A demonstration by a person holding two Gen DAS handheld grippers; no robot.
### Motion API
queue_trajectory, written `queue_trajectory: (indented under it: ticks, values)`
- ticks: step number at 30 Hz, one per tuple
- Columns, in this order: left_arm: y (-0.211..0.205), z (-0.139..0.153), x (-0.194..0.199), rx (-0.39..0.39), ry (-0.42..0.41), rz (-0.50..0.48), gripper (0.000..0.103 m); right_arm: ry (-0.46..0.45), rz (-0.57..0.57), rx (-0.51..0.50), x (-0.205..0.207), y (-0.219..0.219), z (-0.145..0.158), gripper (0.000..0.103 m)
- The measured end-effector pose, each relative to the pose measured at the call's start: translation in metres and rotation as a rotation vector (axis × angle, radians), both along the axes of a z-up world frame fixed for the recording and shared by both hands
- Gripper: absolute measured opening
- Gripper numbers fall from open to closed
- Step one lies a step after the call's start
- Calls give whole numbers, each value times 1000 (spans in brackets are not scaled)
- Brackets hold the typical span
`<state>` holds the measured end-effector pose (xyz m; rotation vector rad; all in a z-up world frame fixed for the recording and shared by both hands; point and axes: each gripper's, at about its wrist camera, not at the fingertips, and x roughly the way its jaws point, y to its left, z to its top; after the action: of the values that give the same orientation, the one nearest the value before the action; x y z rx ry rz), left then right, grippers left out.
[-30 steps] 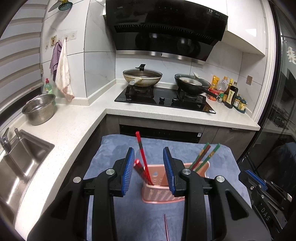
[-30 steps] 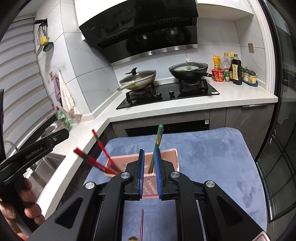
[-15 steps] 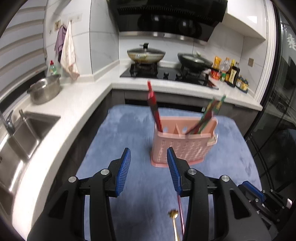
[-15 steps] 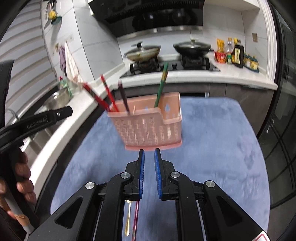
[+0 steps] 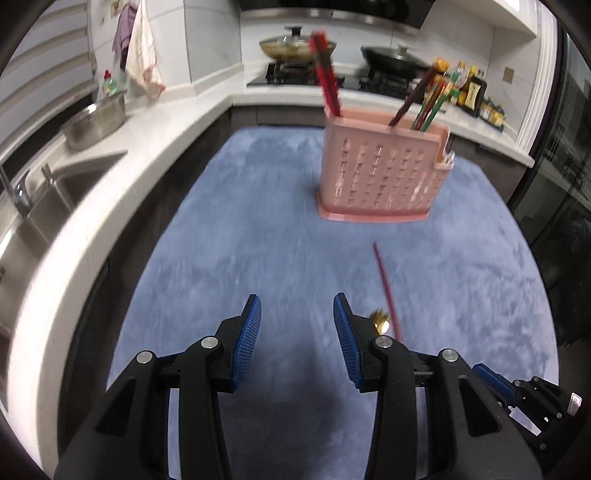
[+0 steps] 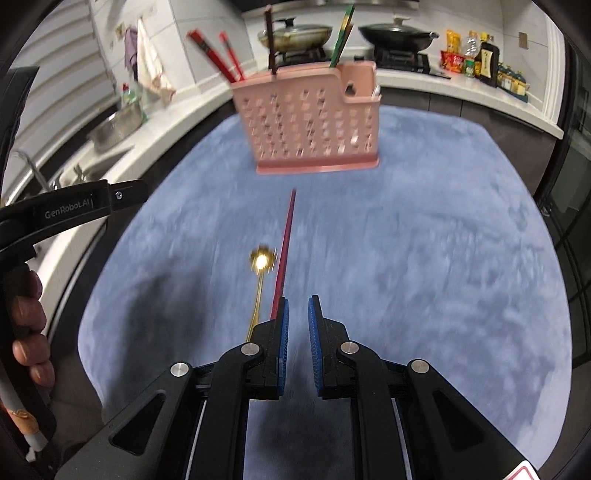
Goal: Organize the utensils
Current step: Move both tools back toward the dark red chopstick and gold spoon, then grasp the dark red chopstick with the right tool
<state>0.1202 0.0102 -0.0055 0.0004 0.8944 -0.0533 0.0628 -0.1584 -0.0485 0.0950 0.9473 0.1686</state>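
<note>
A pink slotted utensil holder [image 5: 384, 173] [image 6: 314, 125] stands on the blue mat and holds red chopsticks [image 5: 327, 88] [image 6: 212, 55] and green chopsticks [image 5: 436, 103] [image 6: 341, 35]. A loose red chopstick [image 5: 386, 291] [image 6: 284, 254] and a gold spoon [image 6: 260, 284] [image 5: 380, 321] lie on the mat in front of it. My left gripper [image 5: 297, 334] is open and empty, left of the spoon. My right gripper [image 6: 296, 332] is nearly closed with a narrow gap, empty, just right of the chopstick's near end.
The blue mat [image 5: 258, 229] [image 6: 424, 258] covers the table. A white counter with a sink [image 5: 48, 192] and steel bowl [image 5: 94, 120] runs along the left. A stove with pans [image 5: 295, 46] and sauce bottles [image 5: 476, 96] stand behind.
Both grippers have pulled back and down from the holder toward the near mat. The right gripper let go of the green chopstick, which now stands in the holder.
</note>
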Motion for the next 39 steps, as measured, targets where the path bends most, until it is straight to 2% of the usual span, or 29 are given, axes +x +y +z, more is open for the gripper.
queue_trajectory:
  ticks: [6, 17, 21, 29, 32, 39]
  values:
    - [10, -25, -12, -1, 54, 27, 39, 47, 23, 0, -10, 11, -23, 13]
    - [12, -43, -21, 4, 87, 25, 39, 102, 54, 15, -15, 23, -45, 13]
    - [9, -47, -24, 7, 97, 15, 46, 113, 52, 12, -14, 25, -51, 13]
    - [4, -54, -27, 16, 114, -7, 47, 123, 58, 2, -9, 27, -58, 13]
    - [2, -56, -28, 17, 116, -12, 58, 125, 55, 3, -8, 26, -59, 10]
    - [-5, -58, -28, 22, 123, -32, 60, 119, 29, 14, -8, 18, -57, 8]
